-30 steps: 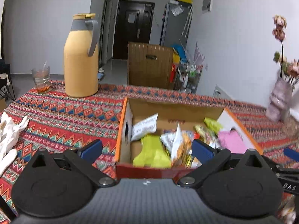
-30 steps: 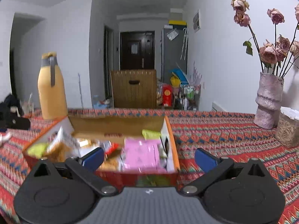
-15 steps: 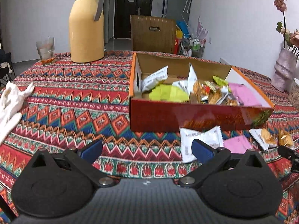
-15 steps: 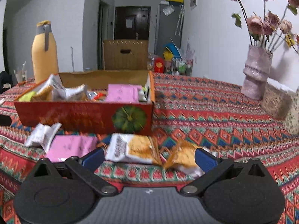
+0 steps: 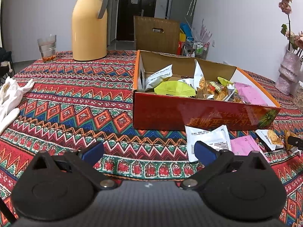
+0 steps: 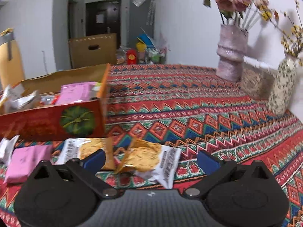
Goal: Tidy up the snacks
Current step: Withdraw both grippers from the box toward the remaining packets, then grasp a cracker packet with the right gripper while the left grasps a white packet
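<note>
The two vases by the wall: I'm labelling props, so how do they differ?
The pink vase is plain pale pink and stepped in shape; the speckled vase is cream with dark flecks and rounded. The pink one holds faded pink roses, the speckled one thin yellow-flowered stems. Both stand upright on the patterned tablecloth.

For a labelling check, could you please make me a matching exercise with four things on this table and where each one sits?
Things:
1. yellow thermos
2. green packet
3. white glove
4. pink vase

Places:
A. inside the red box
B. far right of the table, holding flowers
C. beside the drinking glass
D. left edge of the tablecloth

Pairs: 1-C, 2-A, 3-D, 4-B
</note>
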Available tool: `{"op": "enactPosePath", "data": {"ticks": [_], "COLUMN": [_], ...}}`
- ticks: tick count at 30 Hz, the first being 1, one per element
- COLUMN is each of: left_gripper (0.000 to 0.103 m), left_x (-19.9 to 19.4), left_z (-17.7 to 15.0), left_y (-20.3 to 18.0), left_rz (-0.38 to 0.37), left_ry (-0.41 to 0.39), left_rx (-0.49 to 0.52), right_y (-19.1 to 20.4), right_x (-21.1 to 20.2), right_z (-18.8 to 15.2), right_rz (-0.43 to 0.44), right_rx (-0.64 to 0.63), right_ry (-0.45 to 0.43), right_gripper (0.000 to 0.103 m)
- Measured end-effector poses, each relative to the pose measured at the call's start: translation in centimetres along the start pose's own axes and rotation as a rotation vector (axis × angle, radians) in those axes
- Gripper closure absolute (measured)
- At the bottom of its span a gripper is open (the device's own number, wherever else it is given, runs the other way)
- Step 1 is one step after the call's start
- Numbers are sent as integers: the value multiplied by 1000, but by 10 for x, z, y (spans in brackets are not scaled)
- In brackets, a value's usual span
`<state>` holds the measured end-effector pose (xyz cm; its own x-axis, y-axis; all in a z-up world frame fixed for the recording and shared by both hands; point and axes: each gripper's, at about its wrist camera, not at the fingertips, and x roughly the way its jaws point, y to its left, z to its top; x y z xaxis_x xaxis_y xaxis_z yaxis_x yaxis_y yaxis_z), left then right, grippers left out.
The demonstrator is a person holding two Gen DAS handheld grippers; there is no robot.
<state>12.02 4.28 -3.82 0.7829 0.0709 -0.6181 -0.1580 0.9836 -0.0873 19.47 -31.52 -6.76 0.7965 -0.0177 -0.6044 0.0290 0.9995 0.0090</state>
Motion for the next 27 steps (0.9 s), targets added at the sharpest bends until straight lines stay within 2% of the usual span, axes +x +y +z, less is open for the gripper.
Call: {"op": "enactPosePath", "data": {"ticks": [1,3,5,6,8,9,14,20,27], "left_gripper": [0,0,0,0,0,0,0,0,0], "left_x": [1,2,2,3,4,4,4,-3,-8], "left_z": [0,0,-1,-1,-1,-1,-1,3,11], "left_y": [0,0,0,0,0,0,0,2,-22], "left_rz": [1,1,1,0,1,1,4,-7,-14], "left_ry": [2,6,10,13,17,18,15,26,40], "left_rx": [0,-1,-1,-2,-4,-5,-6,-22,40], "right_y": [-2,-4,-5,-5,-5,-5,-2,-5,-6], "right_x": [5,13,18,18,17,16,14,0,-8], "right_z": [1,2,0,-1,-2,-2,-5,-6,-8], "right_rz": [0,2,10,5,5,9,15,19,26], "right_rx": [11,31,44,41,41,44,30,54,58], "right_ry": [13,42,65,61,52,47,18,-60,-112], "right_gripper": [4,16,22,23,37,39,44,44,43]}}
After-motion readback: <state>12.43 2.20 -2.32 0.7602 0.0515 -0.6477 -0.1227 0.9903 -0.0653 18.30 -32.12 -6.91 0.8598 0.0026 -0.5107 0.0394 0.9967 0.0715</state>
